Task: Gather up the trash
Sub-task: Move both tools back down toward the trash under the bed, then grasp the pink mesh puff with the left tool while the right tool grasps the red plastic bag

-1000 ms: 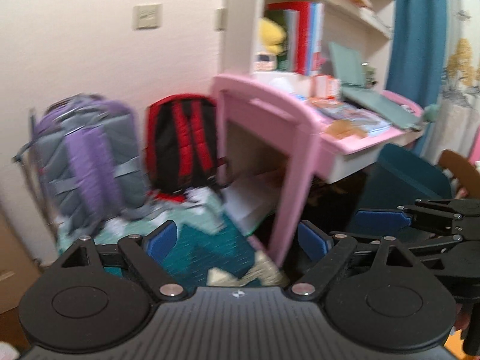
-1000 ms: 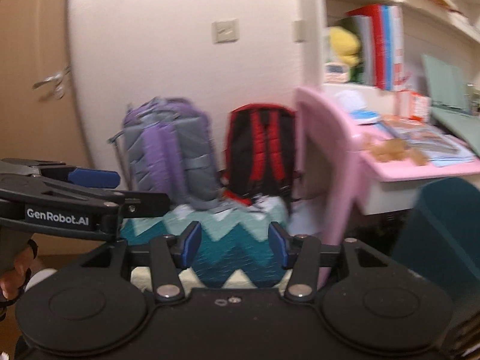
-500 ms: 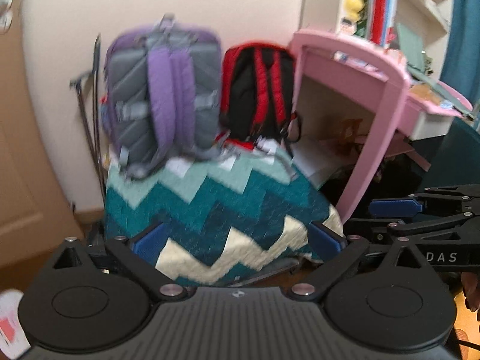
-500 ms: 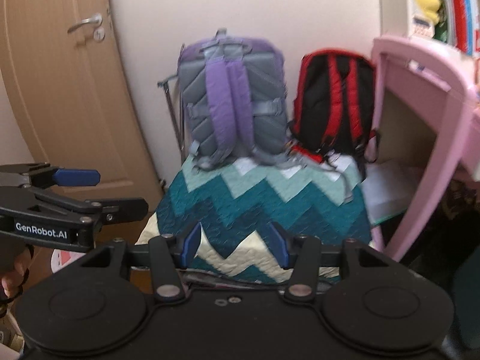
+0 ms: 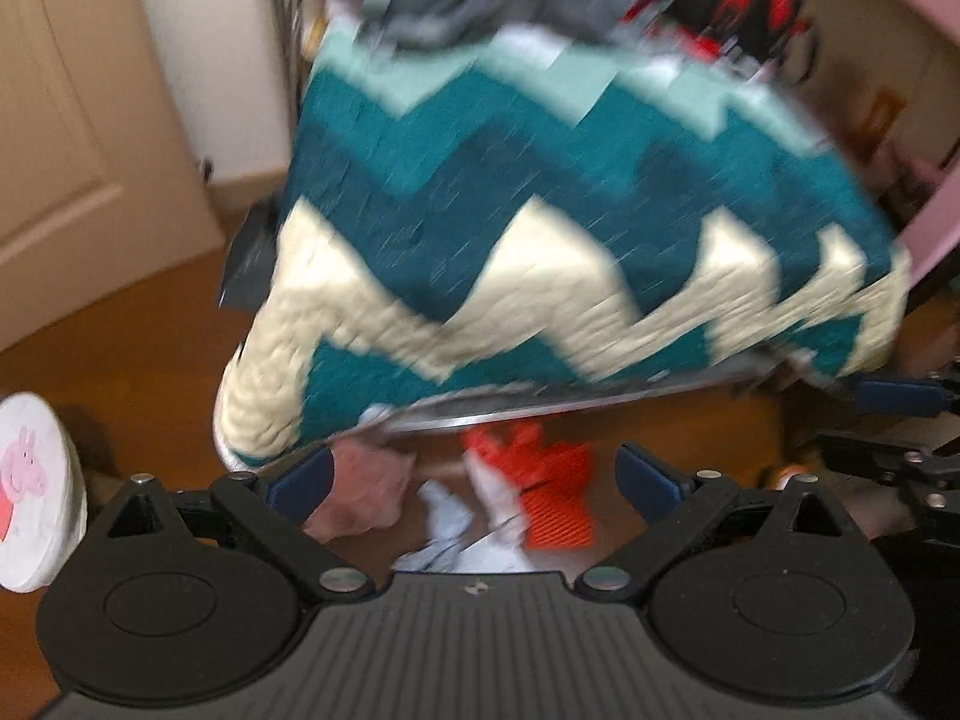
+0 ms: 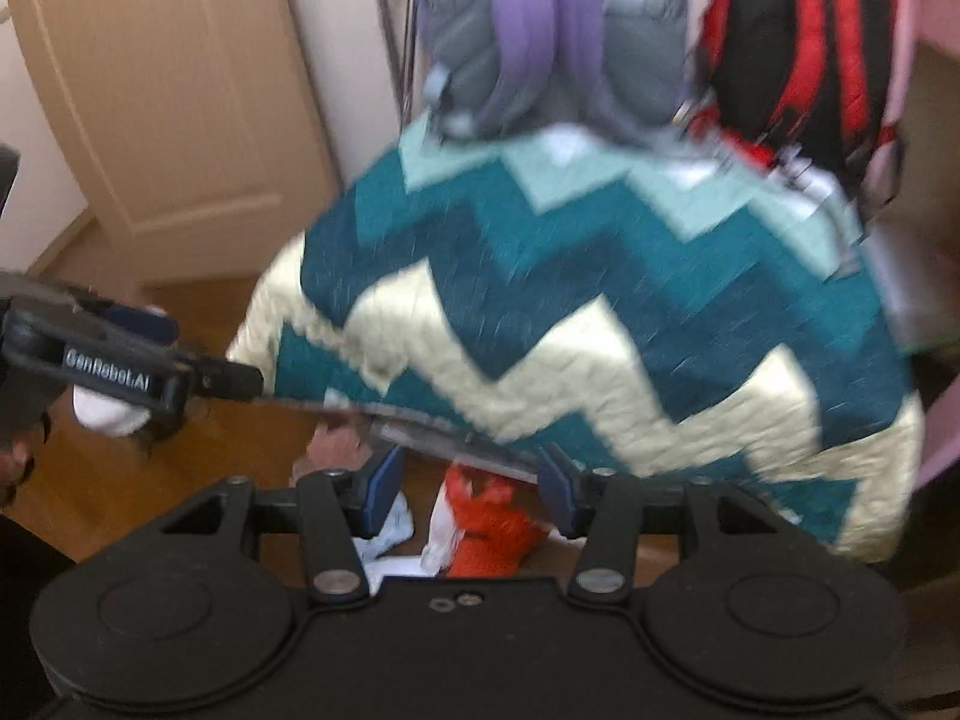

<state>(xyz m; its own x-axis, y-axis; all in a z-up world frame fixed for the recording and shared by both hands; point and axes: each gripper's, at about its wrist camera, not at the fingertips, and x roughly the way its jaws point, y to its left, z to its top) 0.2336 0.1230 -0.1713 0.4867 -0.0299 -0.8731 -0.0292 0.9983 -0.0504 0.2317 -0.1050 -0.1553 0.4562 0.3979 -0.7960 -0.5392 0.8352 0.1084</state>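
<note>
Trash lies on the wooden floor under the blanket's edge: a red mesh piece [image 5: 555,495] [image 6: 489,531], a crumpled pink paper [image 5: 360,495] [image 6: 333,444] and pale white paper scraps [image 5: 456,534] [image 6: 384,531]. My left gripper [image 5: 474,474] points down over the pile, open wide, with nothing between its blue pads. The right gripper [image 6: 471,489] hovers above the red piece, open and empty. Each gripper shows at the edge of the other's view: the right gripper [image 5: 888,414] and the left gripper [image 6: 120,354]. Both views are motion-blurred.
A teal and cream zigzag blanket [image 5: 570,228] [image 6: 600,300] hangs over a low seat just behind the trash. On it rest a purple-grey backpack [image 6: 540,30] and a red-black one [image 6: 798,48]. A white round tub with a cartoon pig [image 5: 30,492] stands left; a door [image 5: 72,120] behind.
Both grippers have dropped and tilted down toward the floor. The desk and shelves left the views; the floor trash came into sight. The left jaws widened.
</note>
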